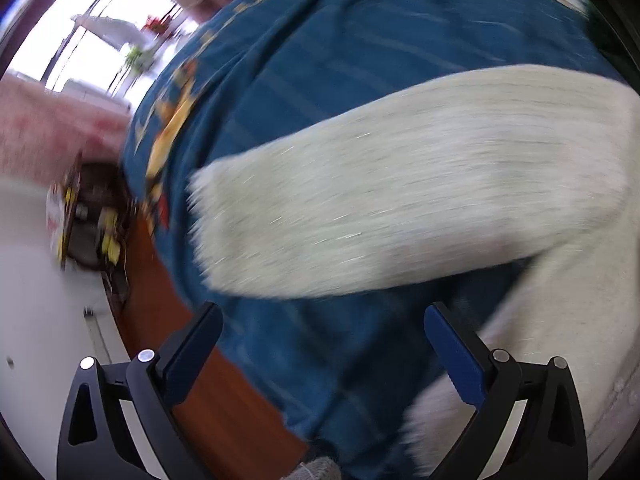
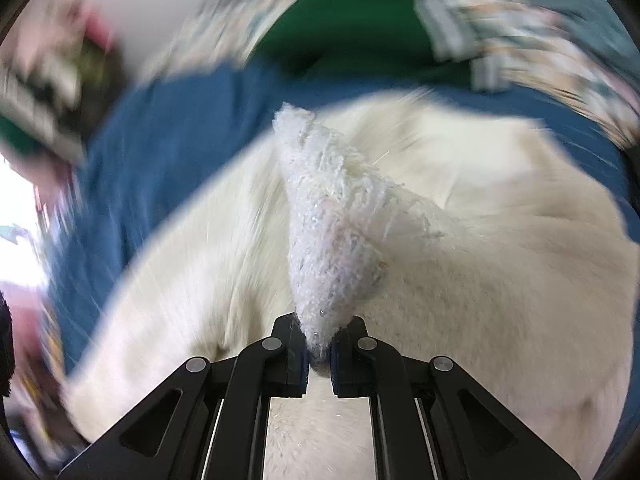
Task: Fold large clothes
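Note:
A fluffy white garment (image 2: 460, 280) lies on a blue patterned cloth (image 2: 168, 152). My right gripper (image 2: 319, 350) is shut on a bunched fold of the white garment, which rises between the fingers. In the left wrist view the garment's sleeve (image 1: 400, 200) stretches across the blue cloth (image 1: 340, 60). My left gripper (image 1: 320, 344) is open and empty, just above the blue cloth, with the sleeve ahead of it and more white fabric by its right finger (image 1: 456, 352). Both views are motion-blurred.
The cloth covers a brown wooden table whose edge (image 1: 208, 380) shows at lower left. Beyond it are a white floor (image 1: 36, 300), cluttered items (image 1: 88, 216) and a bright window (image 1: 92, 40). A green item (image 2: 340, 20) and patterned fabric (image 2: 520, 48) lie at the far side.

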`<state>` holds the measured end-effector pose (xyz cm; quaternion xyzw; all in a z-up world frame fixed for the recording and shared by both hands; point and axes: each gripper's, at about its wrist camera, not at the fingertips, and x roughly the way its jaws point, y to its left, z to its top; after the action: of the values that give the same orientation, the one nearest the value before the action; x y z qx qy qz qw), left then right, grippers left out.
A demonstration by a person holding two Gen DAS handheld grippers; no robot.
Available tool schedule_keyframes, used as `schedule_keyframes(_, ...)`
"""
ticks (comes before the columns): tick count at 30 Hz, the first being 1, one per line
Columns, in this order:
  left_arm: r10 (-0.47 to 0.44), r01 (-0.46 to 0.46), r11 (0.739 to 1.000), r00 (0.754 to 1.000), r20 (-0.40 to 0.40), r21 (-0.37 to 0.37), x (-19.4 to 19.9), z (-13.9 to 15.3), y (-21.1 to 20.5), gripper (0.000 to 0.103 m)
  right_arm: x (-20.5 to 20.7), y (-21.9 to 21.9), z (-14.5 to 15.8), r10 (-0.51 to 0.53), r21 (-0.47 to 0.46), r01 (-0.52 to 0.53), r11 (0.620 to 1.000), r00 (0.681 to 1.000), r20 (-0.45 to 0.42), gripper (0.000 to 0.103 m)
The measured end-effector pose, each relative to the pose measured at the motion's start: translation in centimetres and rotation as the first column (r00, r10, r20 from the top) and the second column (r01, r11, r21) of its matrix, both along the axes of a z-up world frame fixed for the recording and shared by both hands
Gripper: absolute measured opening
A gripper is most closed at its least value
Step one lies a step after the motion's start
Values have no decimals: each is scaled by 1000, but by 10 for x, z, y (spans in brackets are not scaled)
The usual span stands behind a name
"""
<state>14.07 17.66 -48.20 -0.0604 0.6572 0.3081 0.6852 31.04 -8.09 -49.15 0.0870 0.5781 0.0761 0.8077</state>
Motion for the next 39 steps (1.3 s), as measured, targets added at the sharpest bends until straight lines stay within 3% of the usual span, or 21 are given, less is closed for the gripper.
schedule_keyframes(4, 109, -108, 990, 994, 12, -86, -19, -11, 35, 103, -7, 35, -44, 90, -82, -101, 991, 988, -128, 18)
schedule_keyframes(6, 192, -181, 965, 981, 38, -187, -25, -19, 53, 103, -10, 20, -34, 67, 22, -65, 998, 988, -141, 43)
schedule_keyframes(8, 300, -262, 911, 951, 75, -317, -29, -31, 70, 102, -17, 0, -16, 37, 110, -22, 994, 990, -136, 64)
schedule_keyframes(11, 473, -380, 797, 876, 93, -470, -31, -58, 97, 102, -34, -22, 7, 5, 136, 11, 991, 993, -120, 66)
schedule_keyframes(12, 538, -416, 749, 836, 107, -515, -30, -69, 108, 101, -39, -28, 10, -4, 132, 21, 991, 992, -125, 66)
schedule_keyframes(14, 606, -469, 711, 787, 116, -525, -24, -81, 124, 91, -48, -44, 11, -31, 138, 52, 989, 988, -152, 66)
schedule_keyframes(16, 638, -504, 714, 754, 157, -485, -16, -80, 141, 79, -42, -59, 3, -56, 165, 90, 982, 979, -196, 66)
schedule_keyframes(17, 635, -511, 738, 747, 196, -441, -7, -75, 152, 57, -42, -59, -2, -68, 172, 106, 979, 974, -214, 66)
schedule_keyframes(18, 616, -505, 765, 754, 227, -400, 3, -70, 161, 30, -42, -56, -7, -82, 175, 124, 977, 971, -225, 66)
schedule_keyframes(20, 566, -444, 807, 770, 294, -388, 27, -61, 176, 18, -38, -47, -7, -99, 204, 145, 968, 971, -218, 66)
schedule_keyframes(22, 498, -384, 857, 789, 360, -344, 54, -47, 186, 16, -34, -41, -8, -136, 225, 181, 958, 971, -198, 59)
schedule_keyframes(23, 454, -343, 882, 803, 387, -323, 71, -39, 189, 16, -32, -37, -9, -158, 238, 202, 950, 968, -195, 36)
schedule_keyframes(24, 419, -311, 900, 813, 405, -306, 88, -29, 184, 16, -24, -30, -17, -178, 257, 230, 938, 961, -211, 23)
schedule_keyframes(27, 279, -186, 954, 835, 473, -235, 131, 7, 176, 15, -6, -9, -43, -200, 281, 272, 920, 945, -258, 17)
schedule_keyframes(29, 195, -110, 975, 843, 501, -194, 146, 28, 165, 15, 4, 8, -69, -181, 226, 255, 940, 935, -304, 16)
schedule_keyframes(31, 104, -45, 991, 851, 515, -127, 148, 49, 157, 15, 8, 9, -64, -173, 201, 242, 949, 935, -309, 16)
schedule_keyframes(32, 66, -15, 995, 849, 524, -102, 143, 57, 154, 15, 7, 8, -55, -161, 180, 223, 958, 938, -308, 18)
schedule_keyframes(34, -27, 53, 998, 842, 538, -33, 142, 80, 128, 15, -3, -3, -28, -180, 42, 198, 979, 946, -268, 43)
schedule_keyframes(35, -60, 80, 997, 837, 544, -13, 135, 88, 115, 15, -13, -14, -15, -216, -51, 210, 976, 947, -238, 69)
schedule_keyframes(36, -108, 120, 993, 827, 552, 15, 137, 100, 99, 15, -19, -23, -6, -241, -102, 224, 969, 946, -218, 78)
schedule_keyframes(39, -225, 209, 973, 805, 548, 93, 142, 120, 59, 14, -46, -62, 13, -311, -245, 268, 932, 937, -160, 83)
